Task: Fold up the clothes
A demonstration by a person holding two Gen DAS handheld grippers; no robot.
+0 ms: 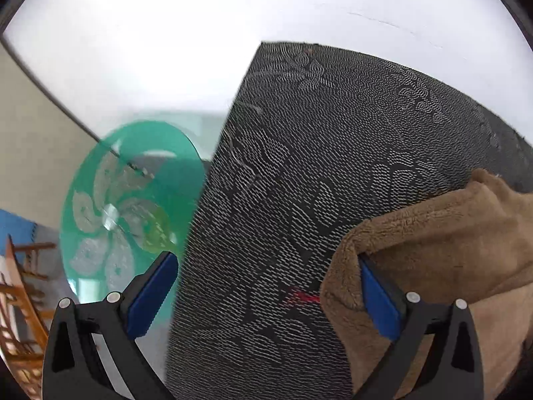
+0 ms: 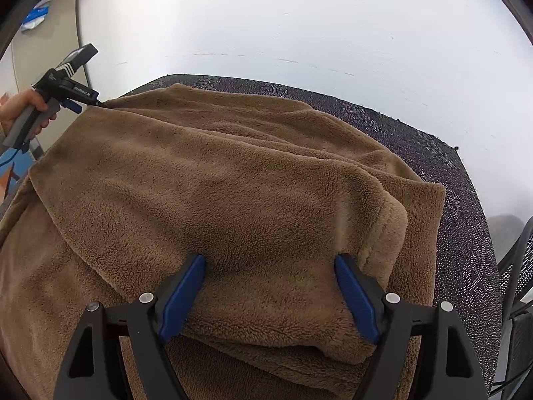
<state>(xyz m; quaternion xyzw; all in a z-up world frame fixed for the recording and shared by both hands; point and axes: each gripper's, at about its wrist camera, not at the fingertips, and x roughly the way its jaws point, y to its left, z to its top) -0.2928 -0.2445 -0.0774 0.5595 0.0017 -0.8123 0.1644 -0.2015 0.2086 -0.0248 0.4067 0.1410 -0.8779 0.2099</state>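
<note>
Both tools stood wide apart, the right gripper (image 2: 269,263) pressing the brown fleece garment (image 2: 233,183) flat while the left gripper (image 1: 266,266) straddled its corner, gripping nothing.

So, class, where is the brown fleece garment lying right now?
In the right wrist view the brown fleece garment lies on the dark patterned mat on the white table; the left tongs touch its far left corner.

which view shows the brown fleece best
The right wrist view: the brown fleece fills it, spread in loose folds over the dark patterned mat. The left wrist view shows only one bunched corner at its right edge, against one of the left gripper's fingers.
</note>
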